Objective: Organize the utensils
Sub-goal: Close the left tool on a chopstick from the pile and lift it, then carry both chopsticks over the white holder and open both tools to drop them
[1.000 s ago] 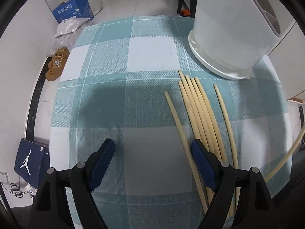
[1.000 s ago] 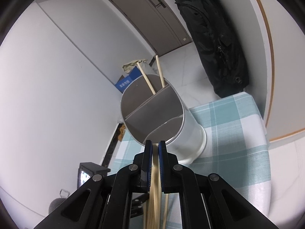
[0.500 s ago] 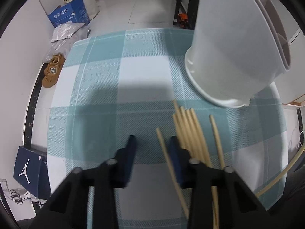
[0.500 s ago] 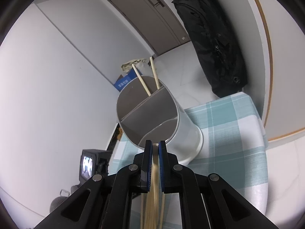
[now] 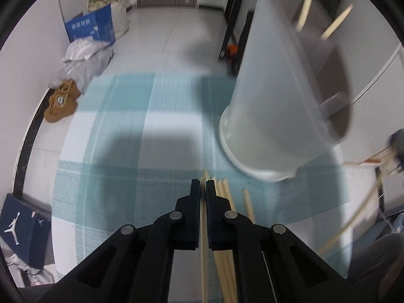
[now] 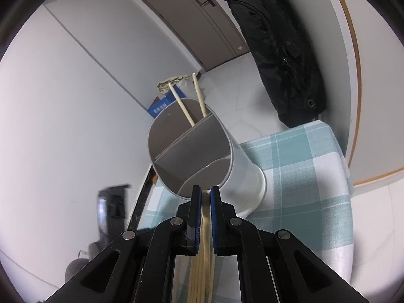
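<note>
My left gripper [image 5: 202,185] is shut on one pale wooden chopstick [image 5: 202,242], lifted above the checked tablecloth [image 5: 121,166]. Several more chopsticks [image 5: 227,257] lie on the cloth just right of it. The white utensil holder [image 5: 275,96] with grey dividers stands at the right, two chopsticks [image 5: 306,2] inside. My right gripper [image 6: 205,192] is shut on a chopstick [image 6: 205,229], its tip at the near rim of the holder [image 6: 192,149]. Two chopsticks [image 6: 188,101] stand in the holder's far compartment.
The tablecloth [image 6: 303,184] ends close behind the holder. A black bag [image 6: 282,50] hangs by the door. On the floor are a blue box [image 5: 92,26], brown shoes [image 5: 60,101] and a dark shoe box [image 5: 20,227].
My left gripper closed from wide open onto one chopstick and lifted it toward the holder. My right gripper kept its chopstick and stayed at the holder's rim.
</note>
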`<action>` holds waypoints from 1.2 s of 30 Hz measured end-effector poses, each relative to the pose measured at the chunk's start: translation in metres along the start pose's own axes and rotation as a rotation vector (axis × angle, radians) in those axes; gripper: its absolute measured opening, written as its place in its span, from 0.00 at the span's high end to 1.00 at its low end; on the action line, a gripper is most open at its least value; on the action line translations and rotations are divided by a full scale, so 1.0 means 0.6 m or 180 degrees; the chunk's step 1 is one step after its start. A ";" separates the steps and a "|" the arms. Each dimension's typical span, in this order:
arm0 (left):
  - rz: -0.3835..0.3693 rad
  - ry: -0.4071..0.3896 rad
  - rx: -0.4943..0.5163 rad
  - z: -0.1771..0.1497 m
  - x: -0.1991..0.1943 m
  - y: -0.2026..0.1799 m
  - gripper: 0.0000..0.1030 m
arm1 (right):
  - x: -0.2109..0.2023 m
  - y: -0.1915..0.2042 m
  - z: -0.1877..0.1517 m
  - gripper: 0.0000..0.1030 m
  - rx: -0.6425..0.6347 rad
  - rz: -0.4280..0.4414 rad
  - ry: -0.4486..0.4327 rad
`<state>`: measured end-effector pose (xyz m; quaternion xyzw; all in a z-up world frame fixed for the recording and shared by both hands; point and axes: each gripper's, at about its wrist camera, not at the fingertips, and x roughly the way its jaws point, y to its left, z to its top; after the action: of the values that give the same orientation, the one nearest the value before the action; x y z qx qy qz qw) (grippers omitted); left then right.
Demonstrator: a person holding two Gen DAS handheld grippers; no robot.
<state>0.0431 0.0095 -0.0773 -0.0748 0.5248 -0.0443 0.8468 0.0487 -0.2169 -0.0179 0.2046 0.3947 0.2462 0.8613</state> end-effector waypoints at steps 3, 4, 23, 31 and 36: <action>-0.0073 -0.0307 0.0003 0.000 -0.041 -0.004 1.00 | -0.002 0.007 -0.003 0.94 -0.0067 -0.0010 -0.0027; -0.0095 -0.0413 0.0006 -0.001 -0.054 -0.006 1.00 | -0.003 0.010 -0.004 0.94 -0.0090 -0.0010 -0.0039; -0.0240 -0.1006 0.0161 -0.020 -0.169 -0.014 1.00 | -0.038 0.076 -0.040 0.94 -0.0552 0.0015 -0.0342; -0.0285 -0.1039 0.0267 -0.029 -0.197 -0.026 1.00 | -0.035 0.084 -0.048 0.94 -0.0633 -0.0074 -0.0359; -0.0309 -0.1045 0.0343 -0.026 -0.204 -0.033 1.00 | -0.038 0.093 -0.042 0.94 -0.0693 -0.0093 -0.0425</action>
<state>-0.0251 0.0077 0.0274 -0.0608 0.3721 -0.1004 0.9207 0.0015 -0.1820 0.0108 0.1200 0.3104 0.2609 0.9062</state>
